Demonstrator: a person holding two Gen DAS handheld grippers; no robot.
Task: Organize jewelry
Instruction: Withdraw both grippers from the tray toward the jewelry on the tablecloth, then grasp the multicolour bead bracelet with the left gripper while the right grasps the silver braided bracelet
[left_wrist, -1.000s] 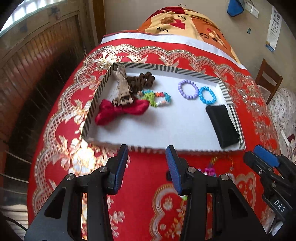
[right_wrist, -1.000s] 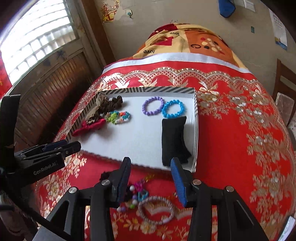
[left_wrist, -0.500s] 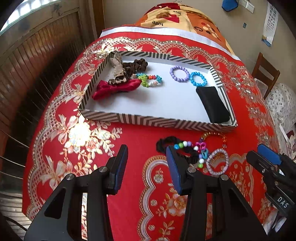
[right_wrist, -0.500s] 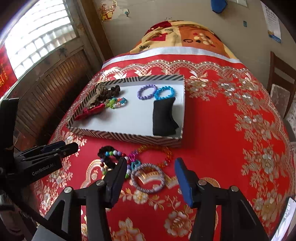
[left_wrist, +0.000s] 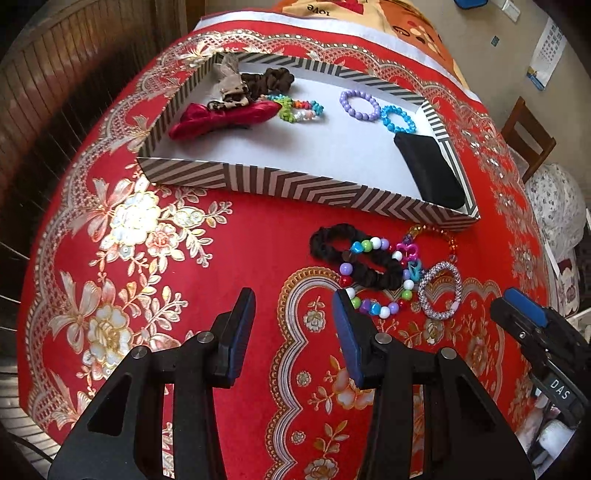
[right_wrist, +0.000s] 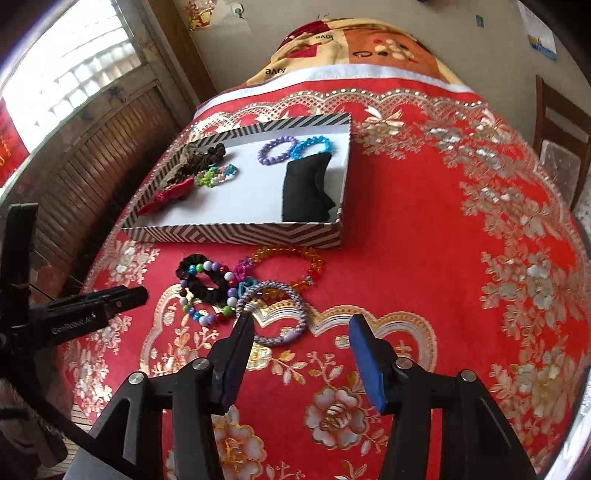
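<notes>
A striped tray (left_wrist: 295, 182) (right_wrist: 236, 234) on the red cloth holds a red bow (left_wrist: 218, 116), brown scrunchies (left_wrist: 264, 81), a multicolour bracelet (left_wrist: 299, 109), a purple bracelet (left_wrist: 360, 105) (right_wrist: 277, 149), a blue bracelet (left_wrist: 397, 118) and a black pouch (left_wrist: 428, 170) (right_wrist: 306, 188). In front of the tray lie a black scrunchie (left_wrist: 354, 258) (right_wrist: 207, 284), a bead bracelet (left_wrist: 373, 280), an orange bead bracelet (right_wrist: 288, 266) and a silver bangle (left_wrist: 441, 290) (right_wrist: 275, 312). My left gripper (left_wrist: 293, 328) is open beside them. My right gripper (right_wrist: 301, 350) is open just short of the bangle.
A wooden chair (left_wrist: 526, 136) stands at the right. A wood-slat wall and window (right_wrist: 74, 110) run along the left. A patterned blanket (right_wrist: 347, 40) lies beyond the red cloth.
Both grippers have pulled back from the tray toward the near edge. The loose jewelry in front of the tray has come into full view. Both stay open.
</notes>
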